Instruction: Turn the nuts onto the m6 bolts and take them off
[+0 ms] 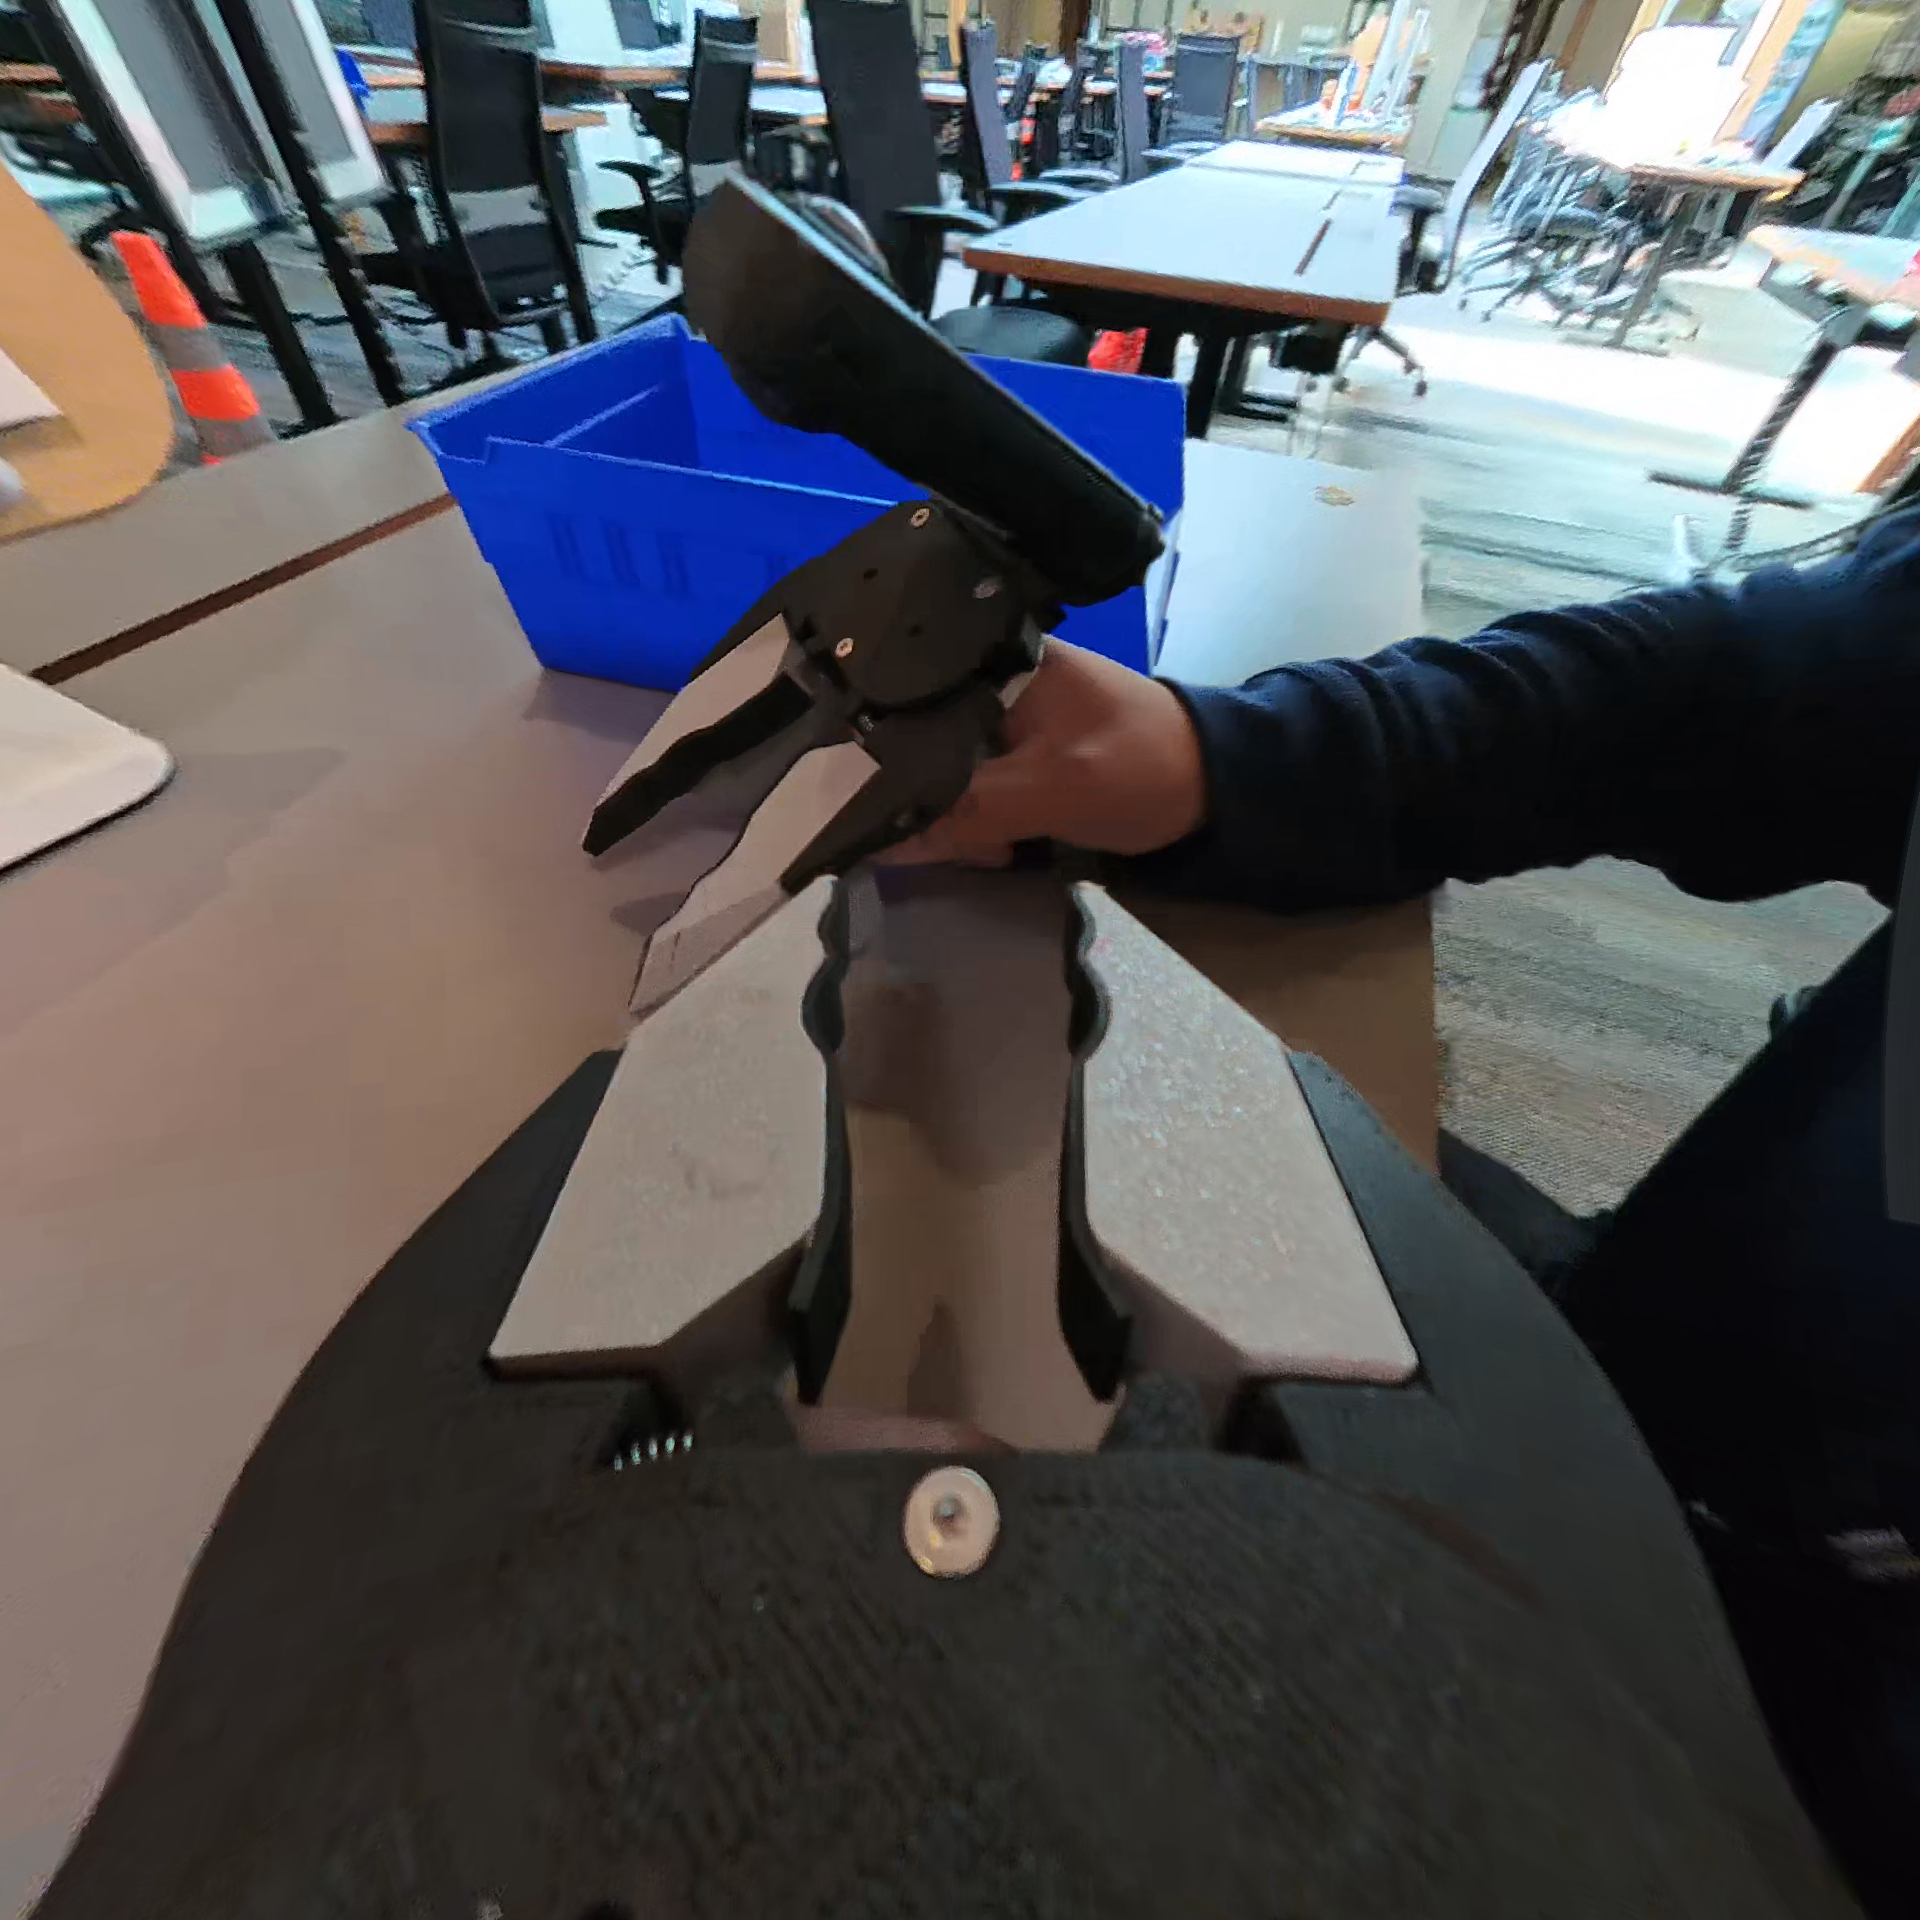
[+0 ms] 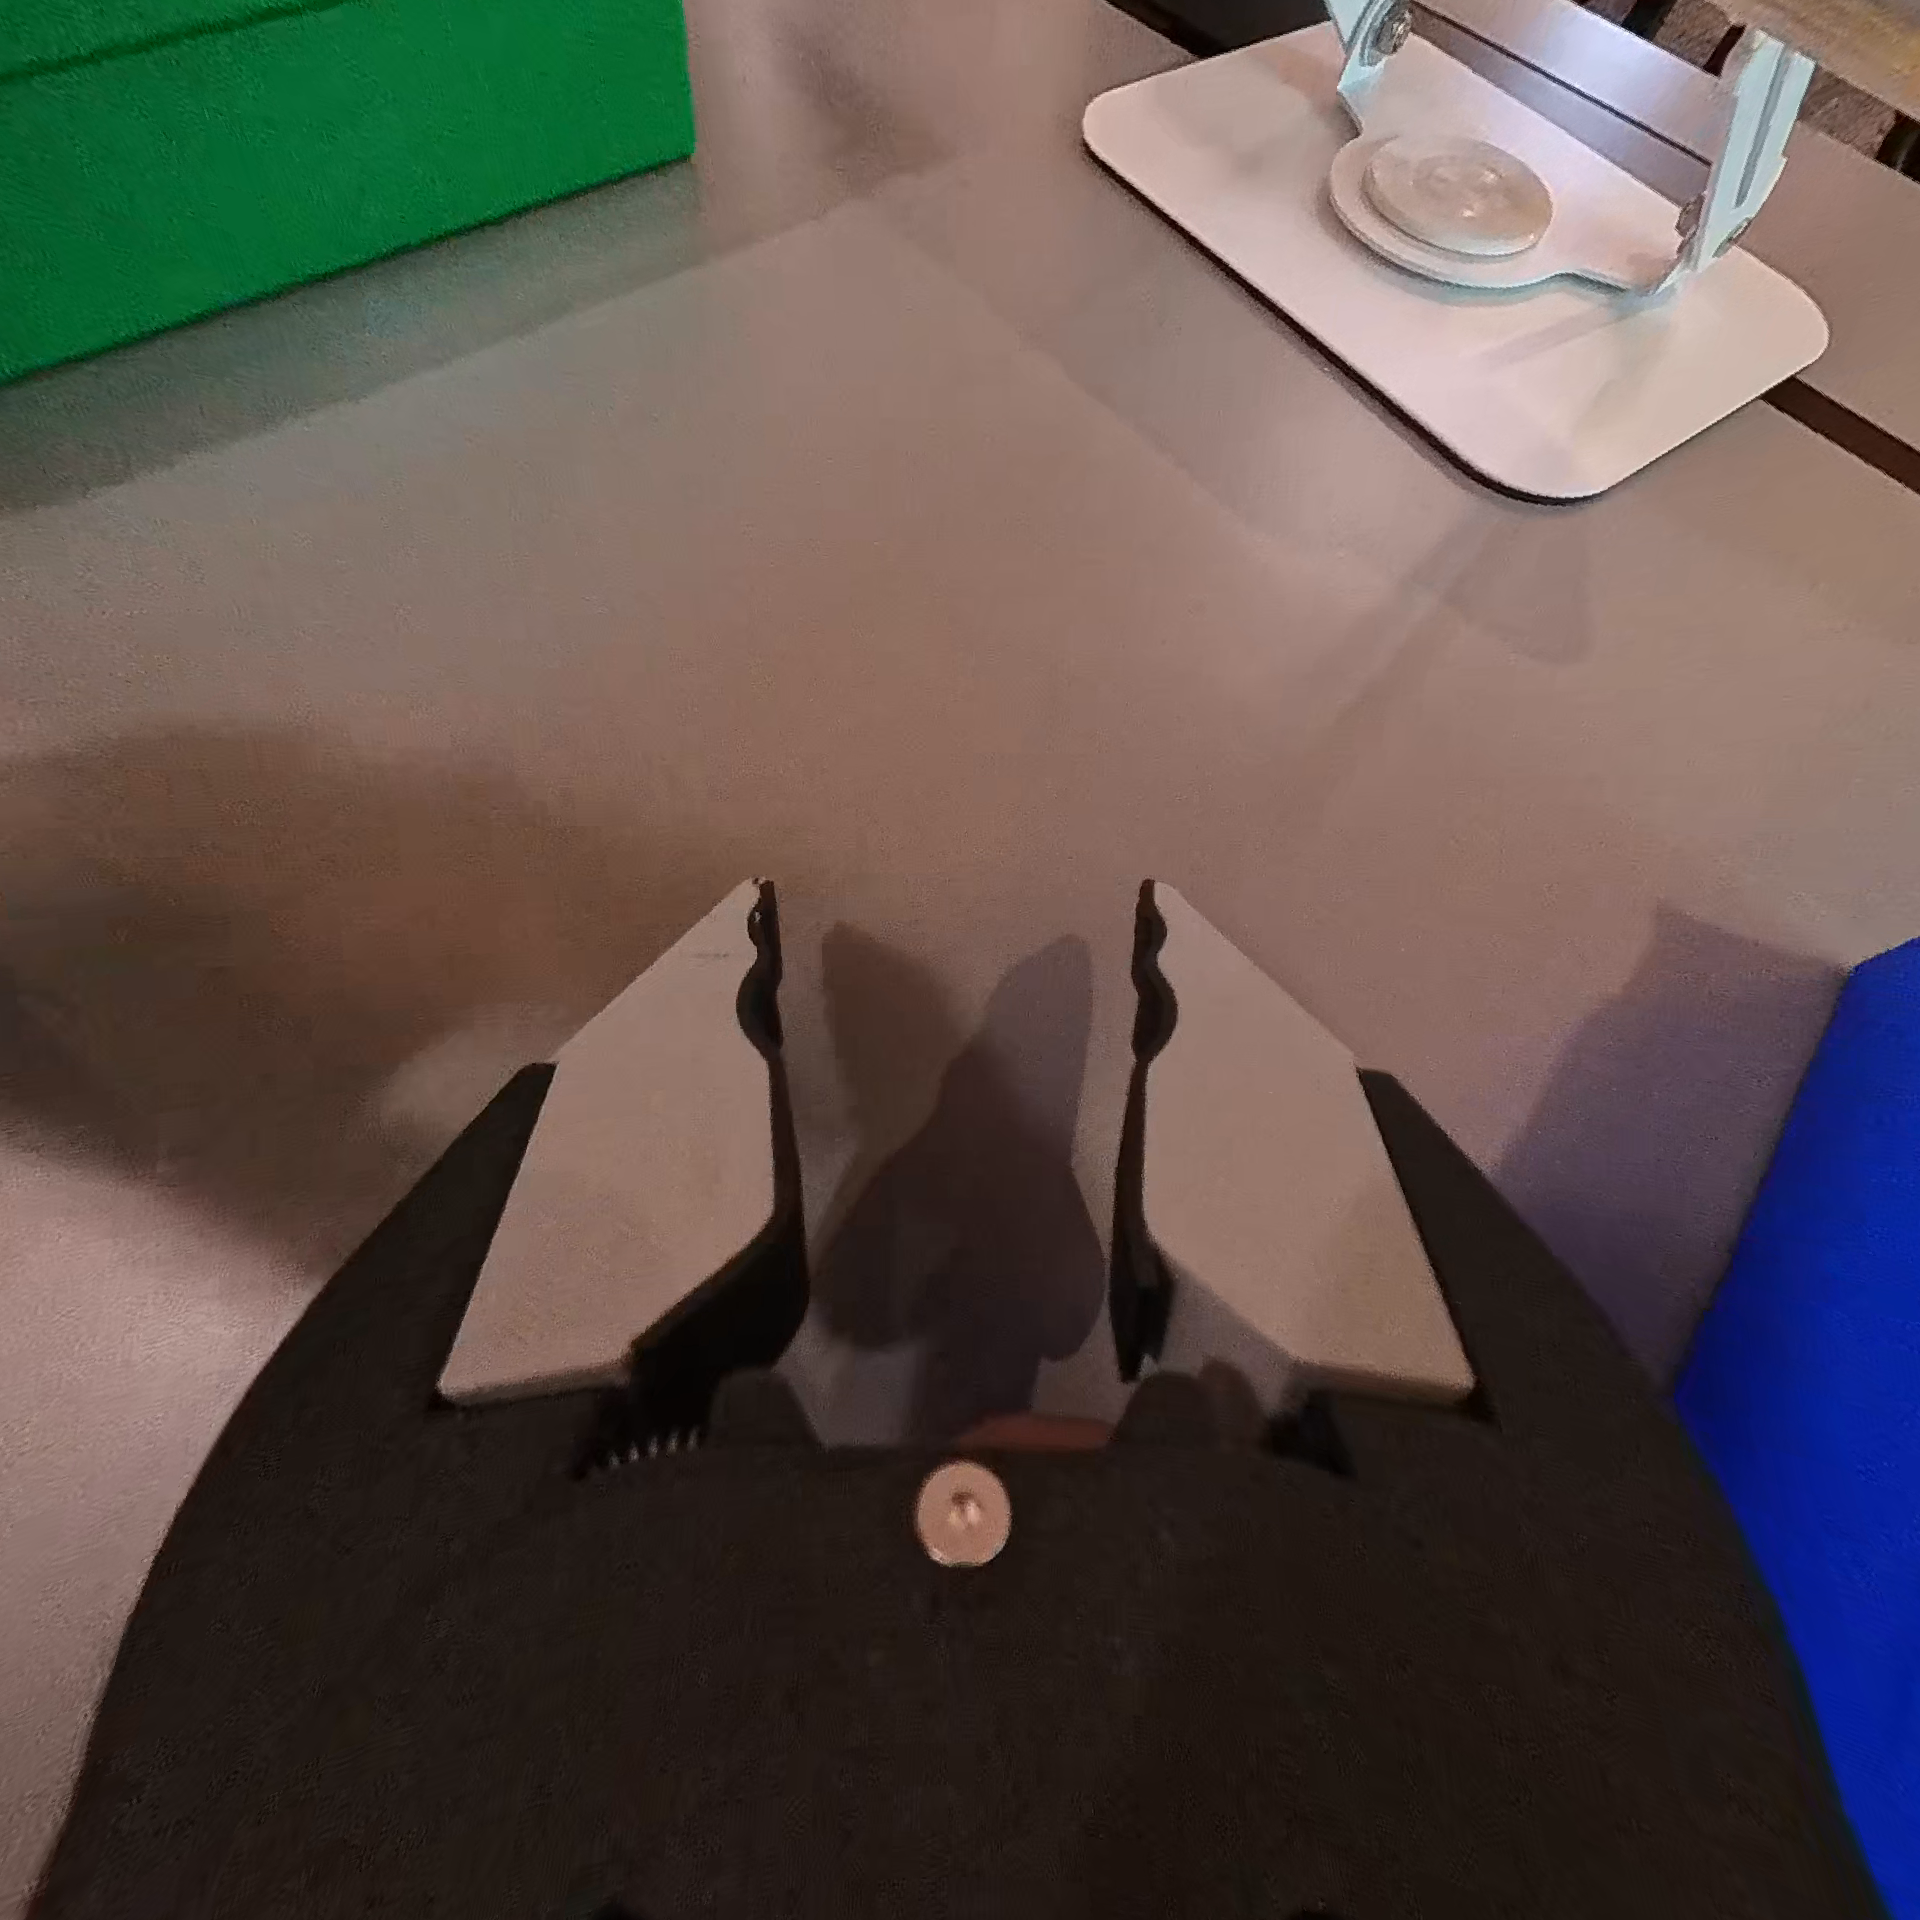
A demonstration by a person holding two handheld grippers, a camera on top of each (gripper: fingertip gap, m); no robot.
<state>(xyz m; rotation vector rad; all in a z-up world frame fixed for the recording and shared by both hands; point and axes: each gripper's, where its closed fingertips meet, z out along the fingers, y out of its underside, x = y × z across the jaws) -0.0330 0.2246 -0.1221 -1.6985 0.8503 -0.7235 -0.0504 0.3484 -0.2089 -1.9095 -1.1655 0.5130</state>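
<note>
Both of my grippers were held with their fingers apart and nothing between them. No nut or bolt showed in either view, so I could not tell where they lay.

My left gripper (image 1: 956, 914) hung above the brown table (image 1: 260, 1039), jaws spread, bare tabletop showing through the gap. Just beyond its tips, toward twelve o'clock, my right gripper (image 1: 686, 857) crossed the left wrist view, angled down toward eight o'clock with its two black fingers splayed. My right hand (image 1: 1081, 769) gripped its handle at three o'clock, dark sleeve (image 1: 1558, 727) trailing off to the edge.

In its own view, my right gripper (image 2: 956, 894) pointed down at the table (image 2: 935, 623), fingers parted over their own shadow.

Behind the right gripper, at eleven o'clock in the left wrist view, stood a blue bin (image 1: 644, 520); its blue edge (image 2: 1808, 1247) showed at four o'clock in the right wrist view. A green box (image 2: 312, 156) sat at ten o'clock there, and a pale metal stand base (image 2: 1455, 312) at one o'clock. An orange cone (image 1: 187, 343) and office chairs (image 1: 488, 208) stood farther off.
</note>
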